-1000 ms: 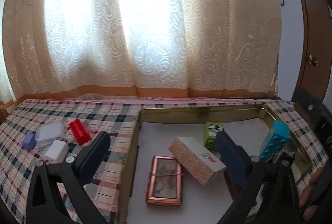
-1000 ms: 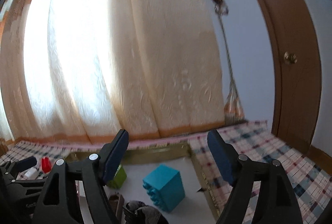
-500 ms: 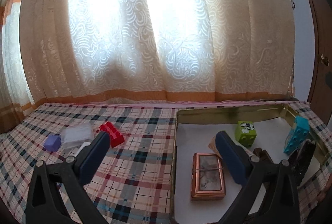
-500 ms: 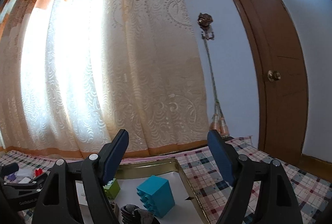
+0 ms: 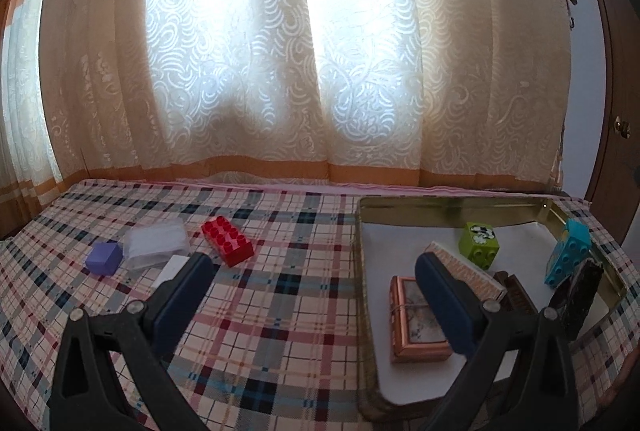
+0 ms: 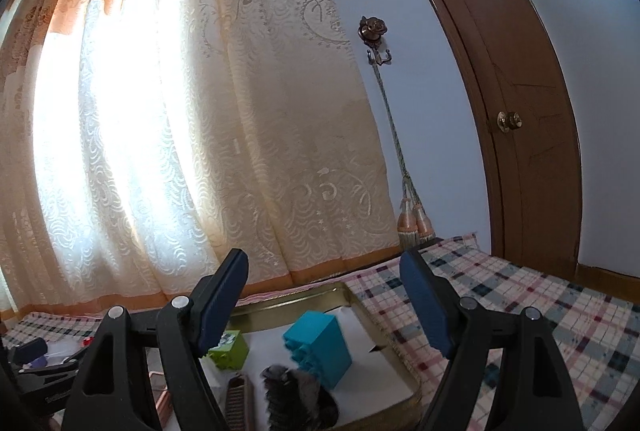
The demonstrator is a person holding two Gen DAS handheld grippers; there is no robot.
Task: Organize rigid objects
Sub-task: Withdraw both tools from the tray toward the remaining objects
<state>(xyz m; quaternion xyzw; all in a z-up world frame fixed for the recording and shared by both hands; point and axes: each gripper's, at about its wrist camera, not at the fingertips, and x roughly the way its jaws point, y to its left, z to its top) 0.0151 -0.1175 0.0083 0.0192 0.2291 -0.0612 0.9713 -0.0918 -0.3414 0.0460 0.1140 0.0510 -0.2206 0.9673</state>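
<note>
A gold metal tray [image 5: 448,205] on the plaid cloth holds a copper-framed box [image 5: 416,327], a patterned flat box [image 5: 468,271], a green cube [image 5: 478,245], a cyan brick [image 5: 568,257] and a dark object [image 5: 576,295]. Left of the tray lie a red brick [image 5: 227,240], a clear plastic box [image 5: 156,242], a purple cube [image 5: 105,258] and a white piece [image 5: 172,270]. My left gripper [image 5: 314,279] is open and empty above the cloth. My right gripper [image 6: 324,295] is open and empty above the tray [image 6: 280,305], over the cyan brick [image 6: 318,349] and green cube [image 6: 230,349].
A lace curtain [image 5: 280,51] hangs behind the table. A wooden door [image 6: 512,111] stands at the right. The plaid cloth [image 6: 540,315] extends right of the tray. The left gripper shows at the left edge of the right wrist view [image 6: 36,363].
The left gripper has swung left, away from the tray, so the loose items on the cloth come nearer the centre. The right gripper has risen and tilted up. Both stay open.
</note>
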